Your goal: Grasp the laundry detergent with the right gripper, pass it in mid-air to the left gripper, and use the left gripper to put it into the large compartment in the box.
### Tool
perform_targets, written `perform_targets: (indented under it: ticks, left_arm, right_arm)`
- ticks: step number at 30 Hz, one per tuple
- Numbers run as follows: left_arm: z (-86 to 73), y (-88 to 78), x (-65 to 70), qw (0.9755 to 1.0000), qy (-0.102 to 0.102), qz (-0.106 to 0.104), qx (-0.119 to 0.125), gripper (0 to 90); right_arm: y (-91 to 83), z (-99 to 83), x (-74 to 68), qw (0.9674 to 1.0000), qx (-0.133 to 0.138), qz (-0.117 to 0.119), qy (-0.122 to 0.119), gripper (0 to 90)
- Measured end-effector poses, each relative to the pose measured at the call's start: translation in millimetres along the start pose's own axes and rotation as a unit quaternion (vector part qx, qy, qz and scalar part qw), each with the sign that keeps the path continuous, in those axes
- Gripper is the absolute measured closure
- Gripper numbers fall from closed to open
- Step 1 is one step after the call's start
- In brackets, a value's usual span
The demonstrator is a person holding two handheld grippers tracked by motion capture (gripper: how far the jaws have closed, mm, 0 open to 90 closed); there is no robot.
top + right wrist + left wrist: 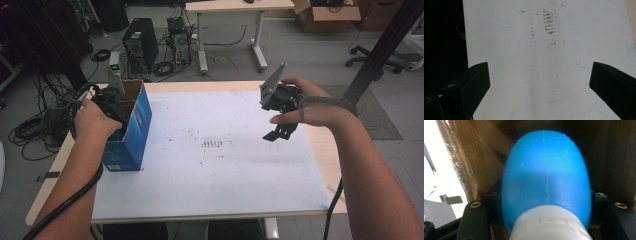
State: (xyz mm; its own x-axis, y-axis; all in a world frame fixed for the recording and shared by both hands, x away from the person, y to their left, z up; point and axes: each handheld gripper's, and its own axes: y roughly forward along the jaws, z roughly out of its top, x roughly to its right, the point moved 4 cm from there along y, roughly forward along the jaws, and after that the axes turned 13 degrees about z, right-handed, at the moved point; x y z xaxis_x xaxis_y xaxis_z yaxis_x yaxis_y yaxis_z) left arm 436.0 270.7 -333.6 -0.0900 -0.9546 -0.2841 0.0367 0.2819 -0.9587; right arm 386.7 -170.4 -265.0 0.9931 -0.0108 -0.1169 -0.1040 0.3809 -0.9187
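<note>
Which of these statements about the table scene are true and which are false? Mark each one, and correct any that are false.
1. The left claw reaches into the open blue box. True.
2. The left claw grips a red ball. False: it grips a blue bottle with a white cap.
3. The right claw is open with nothing in it. True.
4. The blue box lies flat on its side. False: it stands upright, top open.
5. The white sheet has dark smudges. True.

Cable-strewn grey floor [310,50], desk [235,6] behind.
</note>
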Motion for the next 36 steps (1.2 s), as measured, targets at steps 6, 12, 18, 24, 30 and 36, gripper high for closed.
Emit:
perform_targets:
  ticks: [6, 12, 18, 24, 30, 36]
  left_arm:
    - [-0.4, -3.6, 1.2, 1.0000, 0.004, 0.004, 0.003, 32.4]
    - [-1.2, -7.4, 1.7, 0.9999, 0.007, 0.005, 0.006, 29.8]
    - [-2.3, -16.0, 1.2, 0.9998, 0.009, 0.011, 0.012, 27.8]
    - [-4.5, -22.8, -1.8, 0.9998, 0.003, 0.004, 0.017, 25.1]
    - [-6.0, -30.9, -1.6, 0.9997, 0.005, 0.001, 0.025, 22.3]
    - [-7.0, -37.5, -2.3, 0.9997, 0.002, 0.007, 0.025, 19.3]
  right_arm:
    - [0.4, -1.1, -0.2, 1.0000, 0.002, -0.001, 0.001, 3.1]
    - [-0.2, -2.4, -0.9, 1.0000, 0.003, -0.001, 0.002, 3.1]
    - [-0.5, -4.0, -0.6, 1.0000, 0.004, -0.002, 0.003, 3.1]
    - [0.5, -4.4, -0.6, 1.0000, 0.005, -0.001, 0.003, 3.1]
    - [-0.5, -3.6, -1.0, 1.0000, 0.008, -0.002, 0.002, 3.1]
    - [-0.1, -3.4, -1.9, 1.0000, 0.009, -0.002, 0.001, 3.1]
